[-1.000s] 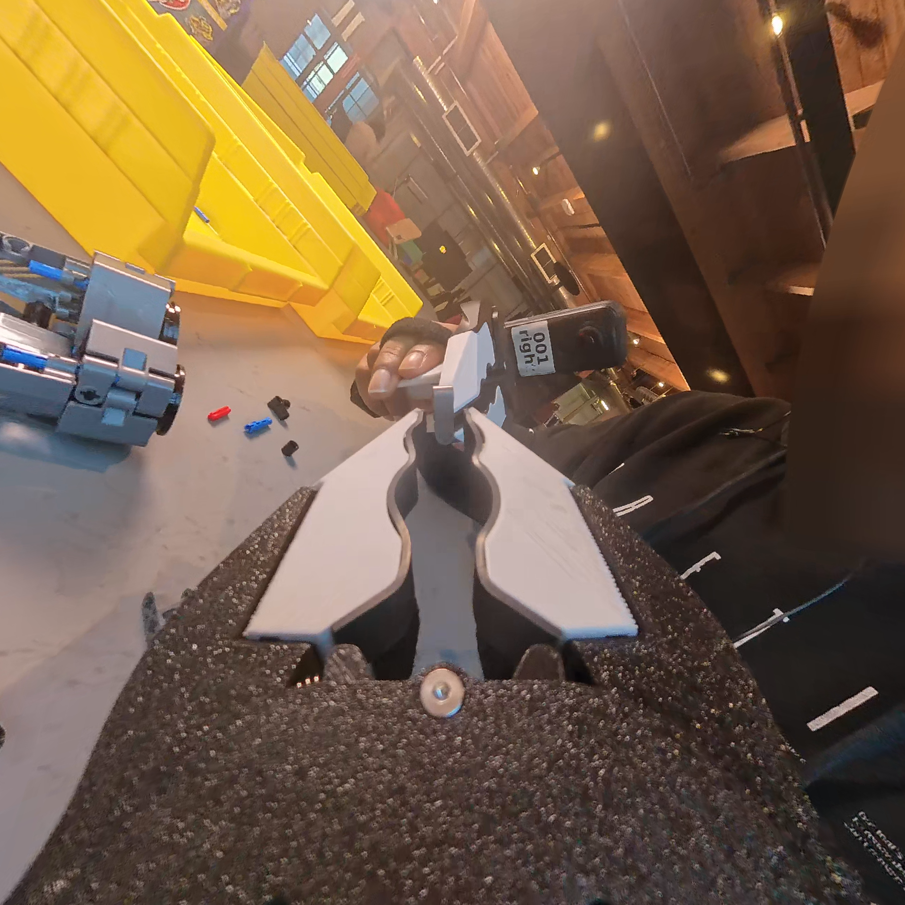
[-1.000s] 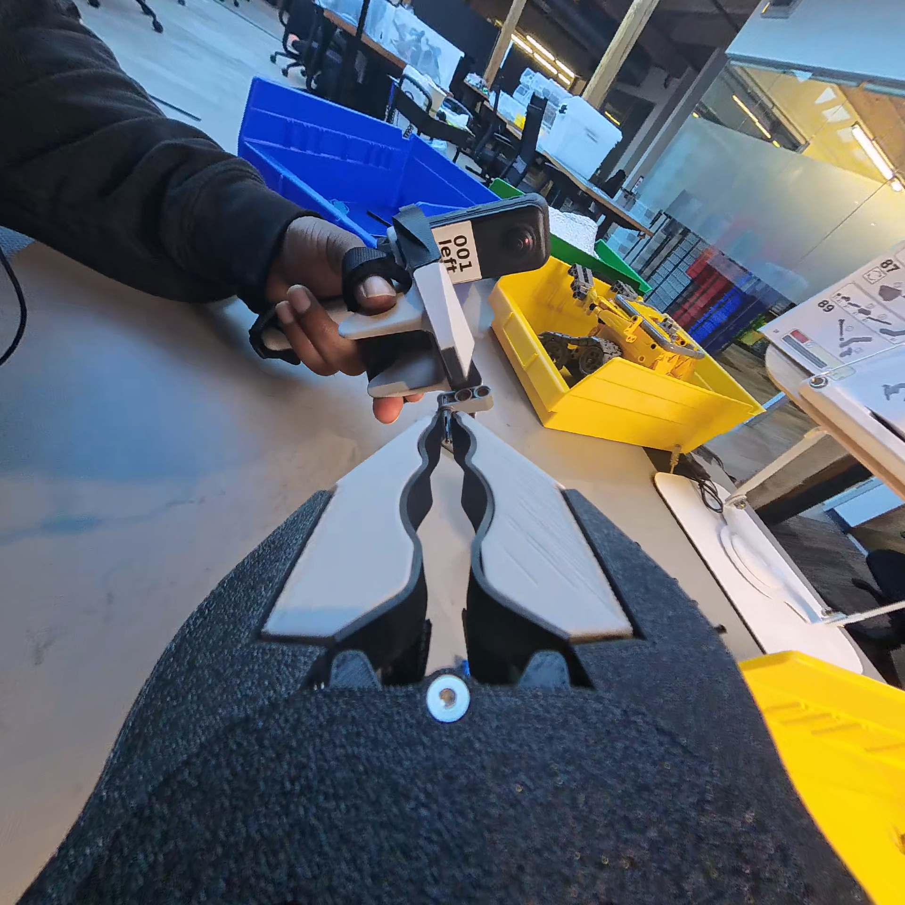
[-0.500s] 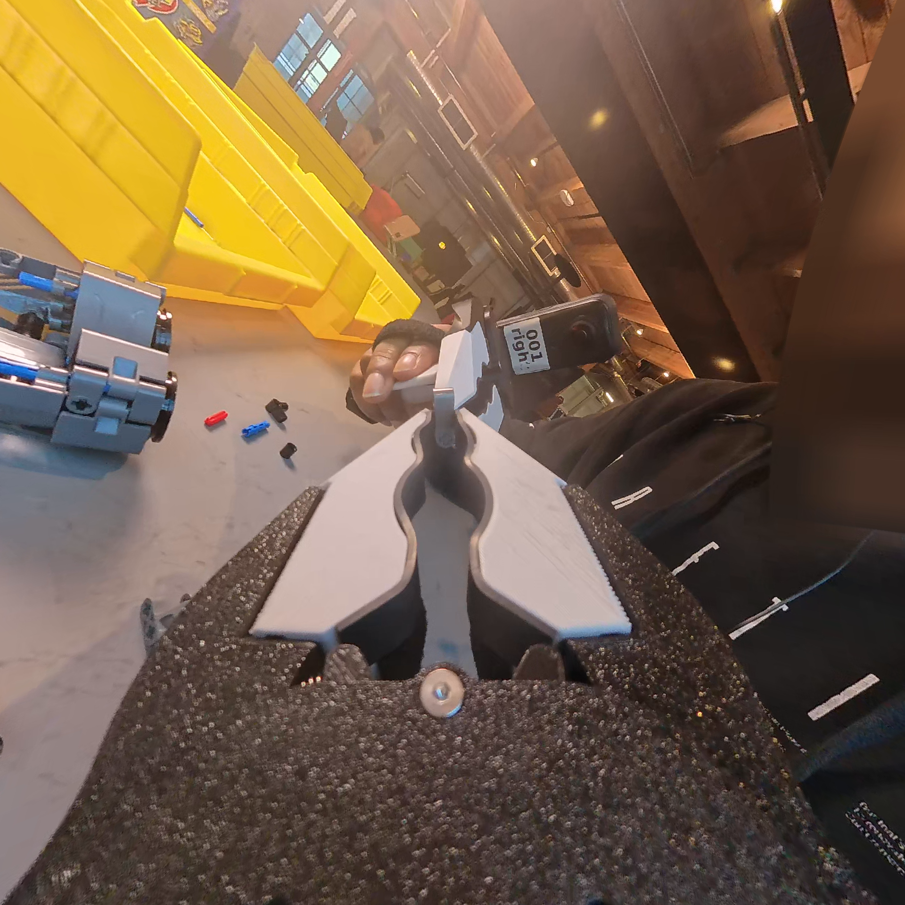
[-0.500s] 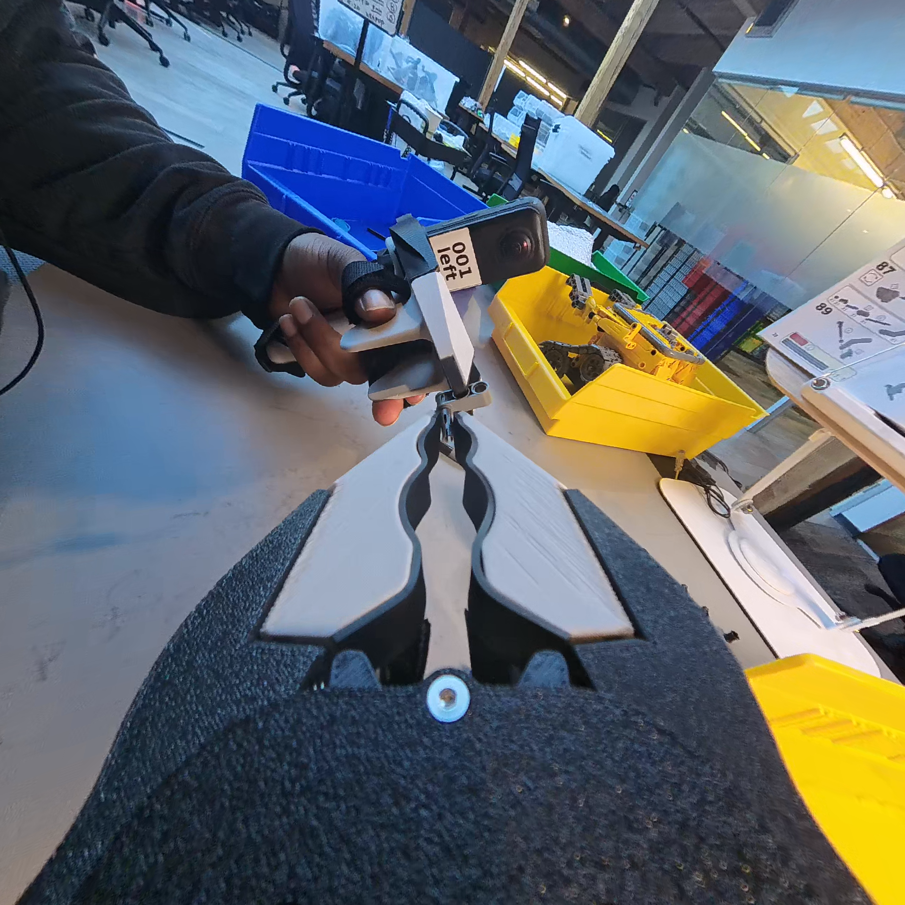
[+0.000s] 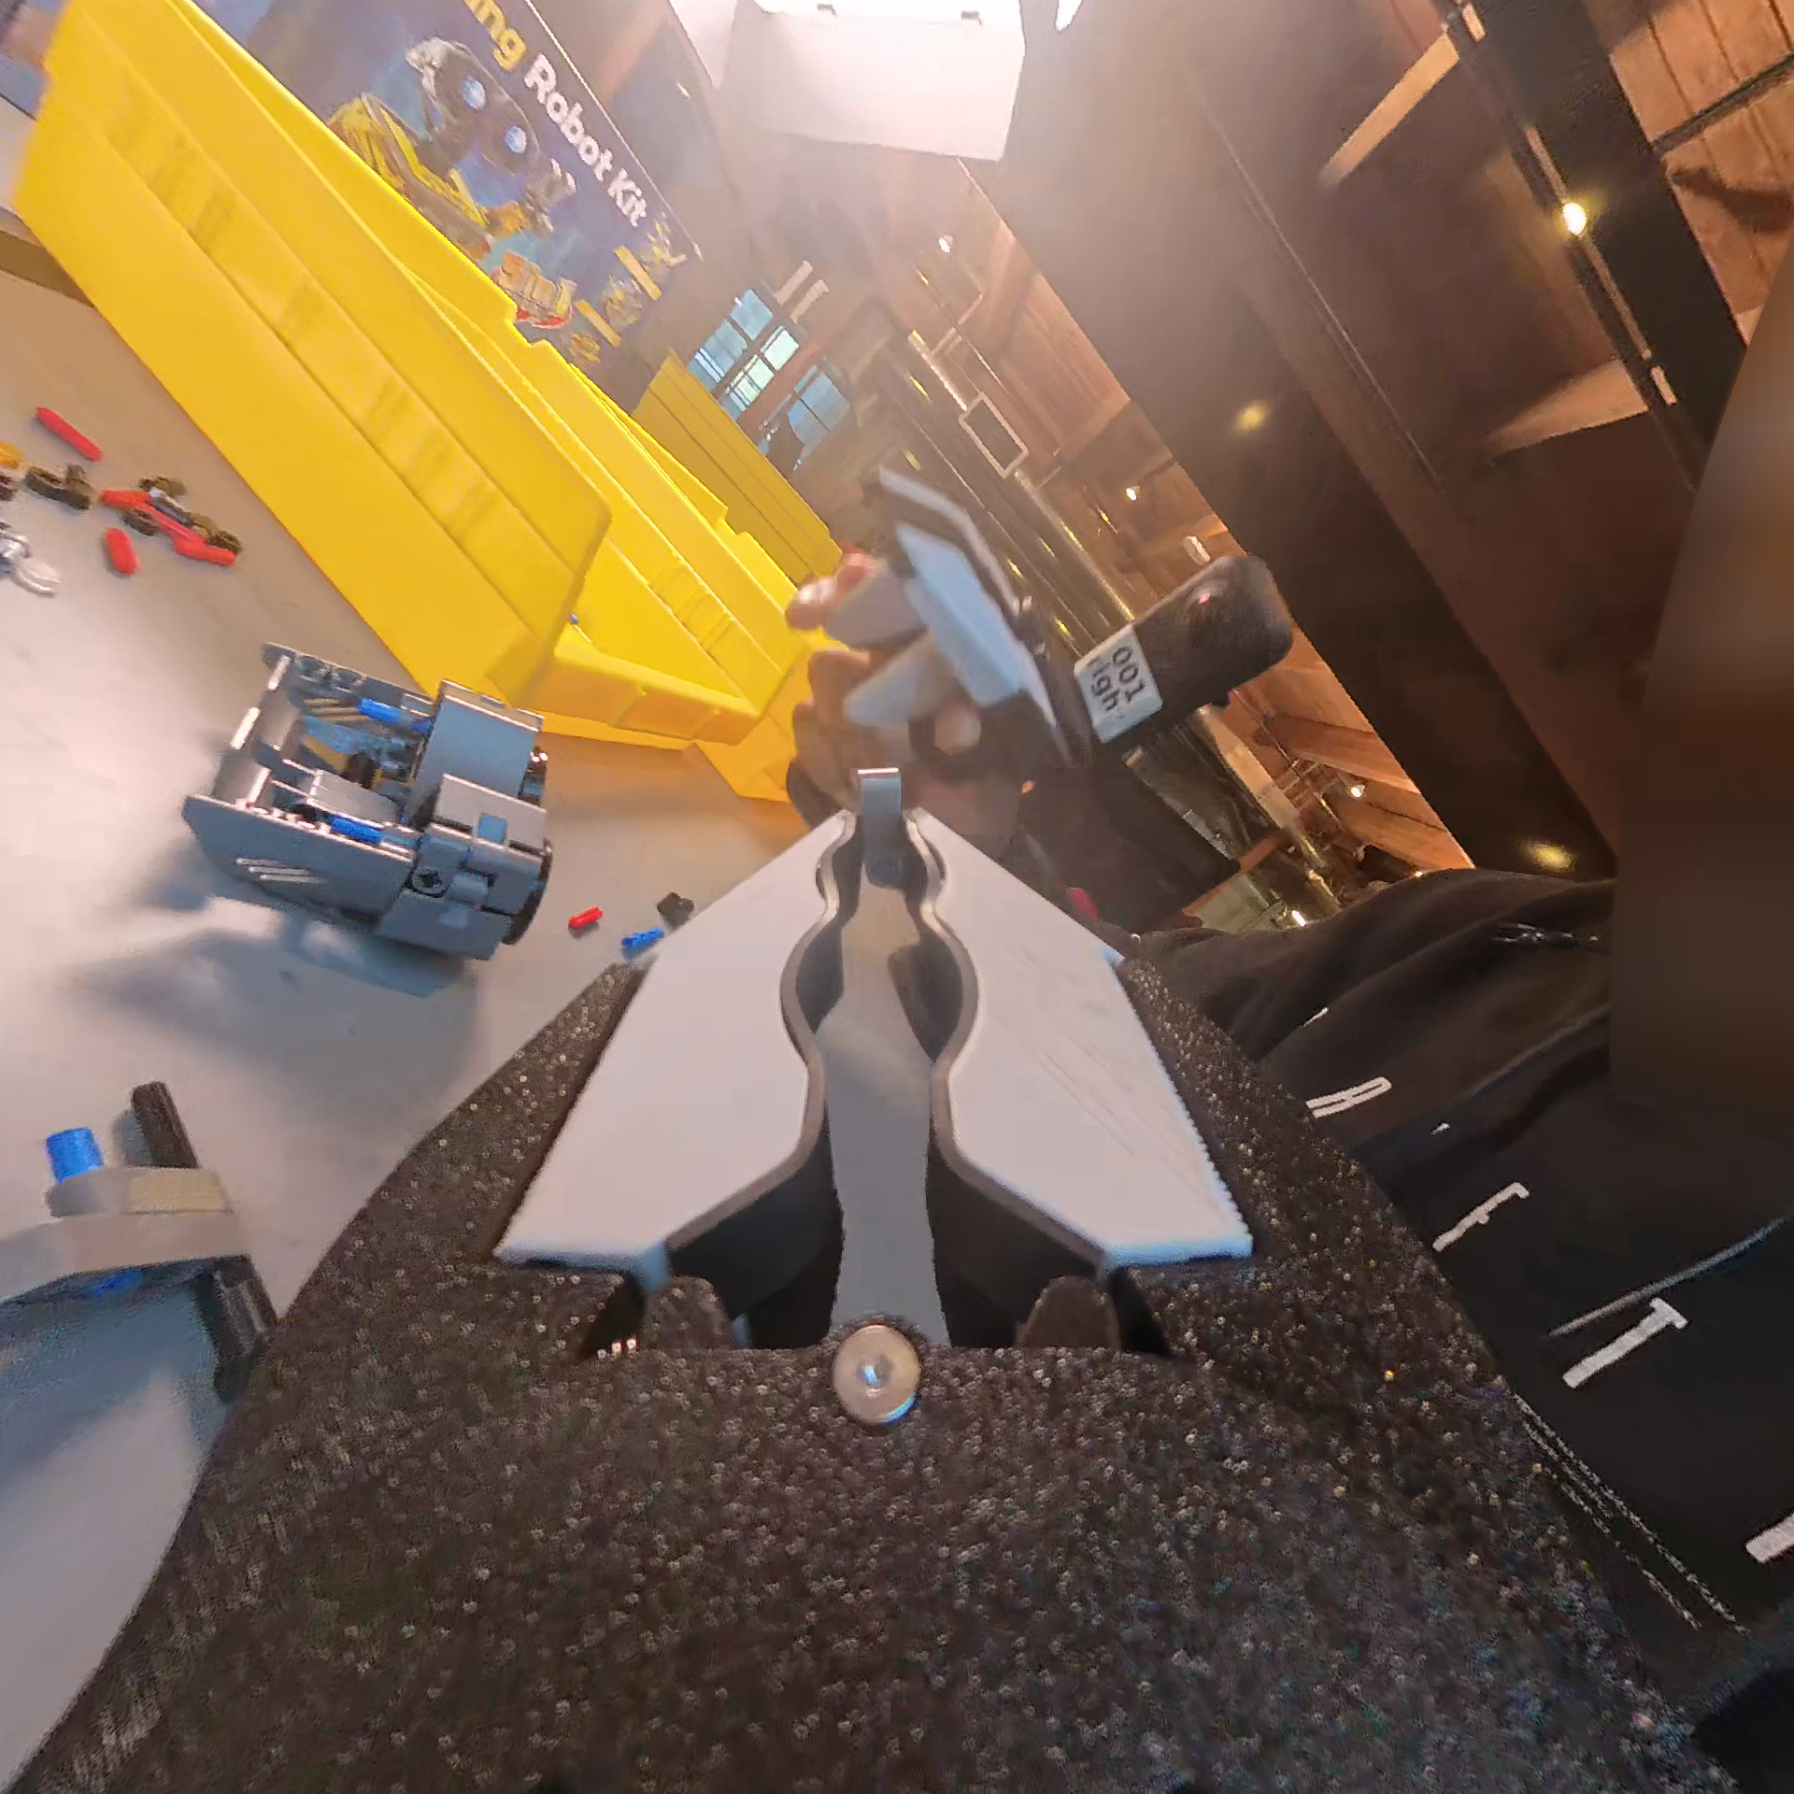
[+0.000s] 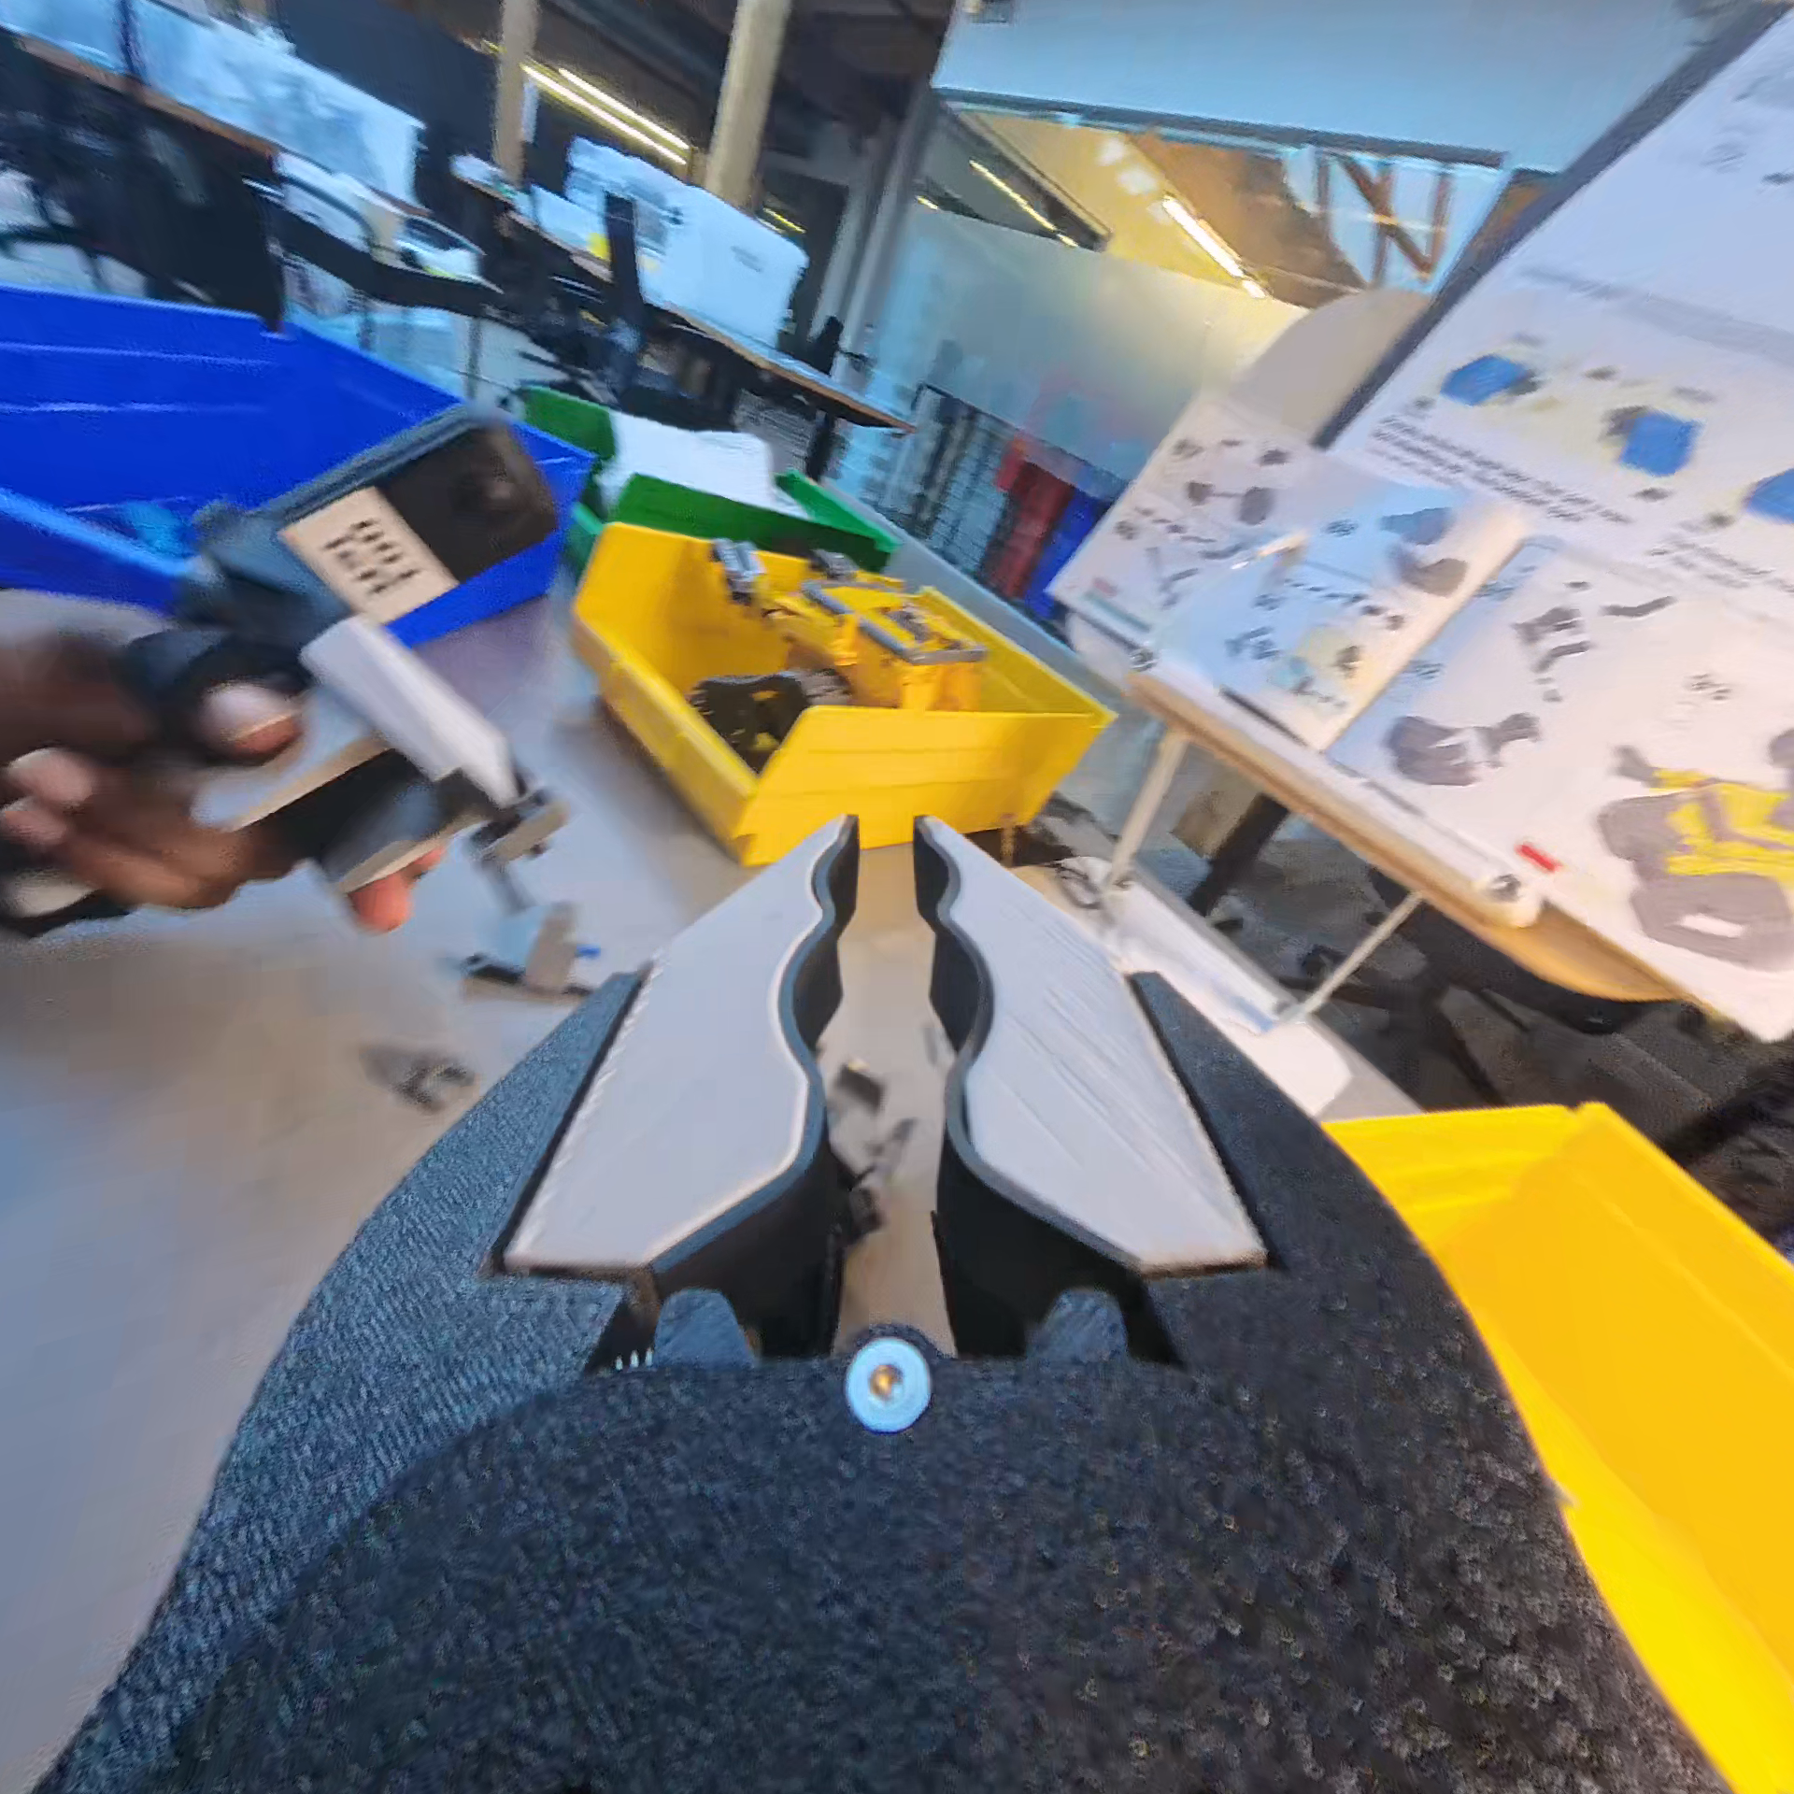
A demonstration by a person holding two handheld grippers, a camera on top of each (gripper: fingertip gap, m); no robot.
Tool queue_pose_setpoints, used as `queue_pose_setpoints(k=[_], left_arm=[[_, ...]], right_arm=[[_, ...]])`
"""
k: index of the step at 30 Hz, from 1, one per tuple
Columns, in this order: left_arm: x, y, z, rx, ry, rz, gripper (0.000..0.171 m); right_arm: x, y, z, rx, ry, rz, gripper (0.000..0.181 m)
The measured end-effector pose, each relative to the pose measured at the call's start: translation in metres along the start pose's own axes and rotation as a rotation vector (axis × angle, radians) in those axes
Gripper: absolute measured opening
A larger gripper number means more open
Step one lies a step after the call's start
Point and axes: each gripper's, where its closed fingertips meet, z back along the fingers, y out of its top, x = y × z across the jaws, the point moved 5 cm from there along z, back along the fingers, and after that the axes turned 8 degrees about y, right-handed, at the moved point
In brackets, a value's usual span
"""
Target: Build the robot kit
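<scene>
1. Parted since half a second ago: then tip to tip on one piece, now well apart, with the right gripper (image 6: 885, 843) let go and drawn back.
2. Nearest in the left wrist view: left gripper (image 5: 879, 837), jaws pinched tight on a small grey plastic beam (image 5: 879, 798) that stands upright from the tips.
3. Nearest in the right wrist view: right gripper's jaws a narrow gap apart, holding nothing, above the grey tabletop (image 6: 194, 1116).
4. Low on the left, close by: a grey brick assembly with a blue pin (image 5: 87, 1213), partly cut off.
5. Just past the left tips: loose red, blue and black pins (image 5: 631, 927) beside a grey brick-built vehicle body (image 5: 388, 835).
6. Farther off: a white sticker with printed characters (image 5: 1116, 680) on the right gripper's black camera; a black sleeve with white lettering (image 5: 1456, 1116).
7. Behind the vehicle body: stacked yellow plastic bins (image 5: 340, 388) and a printed kit box (image 5: 505, 146) bearing lettering.
8. Mid-distance in the right wrist view: a yellow bin holding a yellow brick model (image 6: 874, 777); right of it, an open instruction booklet on a stand (image 6: 1456, 631), numbered steps blurred.
9. Farthest: a blue bin (image 6: 146, 388) and a green bin (image 6: 728, 514).
</scene>
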Motion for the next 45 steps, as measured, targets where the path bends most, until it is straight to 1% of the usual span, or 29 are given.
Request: queue_pose_setpoints(k=[2, 4, 7, 9, 11, 14, 16, 19, 23, 28, 40, 42, 45], left_arm=[[-0.002, 0.002, 0.001, 0.015, -0.006, 0.034, 0.007], [-0.003, 0.003, 0.002, 0.033, -0.023, 0.075, 0.007], [-0.006, 0.005, 0.005, 0.058, -0.023, 0.103, 0.007], [-0.005, 0.006, 0.005, 0.063, -0.011, 0.088, 0.007], [-0.003, 0.006, 0.005, 0.058, -0.004, 0.061, 0.007], [-0.001, 0.004, 0.003, 0.040, 0.012, 0.024, 0.007], [-0.002, 0.003, 0.003, 0.034, 0.016, 0.019, 0.007], [-0.004, 0.002, 0.002, 0.032, 0.009, 0.039, 0.007], [-0.007, -0.001, 0.000, 0.018, 0.008, 0.056, 0.007], [-0.011, -0.003, 0.000, 0.004, 0.033, 0.034, 0.007], [-0.011, -0.003, 0.000, 0.004, 0.032, 0.038, 0.007], [-0.011, 0.002, 0.005, 0.021, 0.059, 0.000, 0.007], [-0.007, 0.016, 0.015, 0.041, 0.105, -0.114, 0.007]], right_arm=[[0.035, 0.015, -0.017, -0.055, -0.057, 0.010, 0.009], [0.071, 0.026, -0.044, -0.090, -0.091, 0.019, 0.010], [0.125, 0.028, -0.093, -0.127, -0.139, 0.018, 0.007], [0.158, 0.017, -0.123, -0.171, -0.187, 0.022, 0.004], [0.184, 0.000, -0.145, -0.227, -0.224, 0.036, 0.001], [0.203, -0.024, -0.165, -0.277, -0.228, 0.024, 0.000], [0.207, -0.032, -0.169, -0.278, -0.226, 0.019, 0.000], [0.209, -0.036, -0.171, -0.262, -0.230, 0.014, 0.000], [0.211, -0.035, -0.175, -0.236, -0.224, 0.003, 0.000], [0.212, -0.037, -0.181, -0.228, -0.224, -0.002, 0.000], [0.212, -0.034, -0.177, -0.204, -0.208, -0.041, 0.000], [0.205, -0.024, -0.169, -0.178, -0.170, -0.042, 0.001], [0.172, -0.002, -0.148, -0.168, -0.005, -0.079, 0.005]])
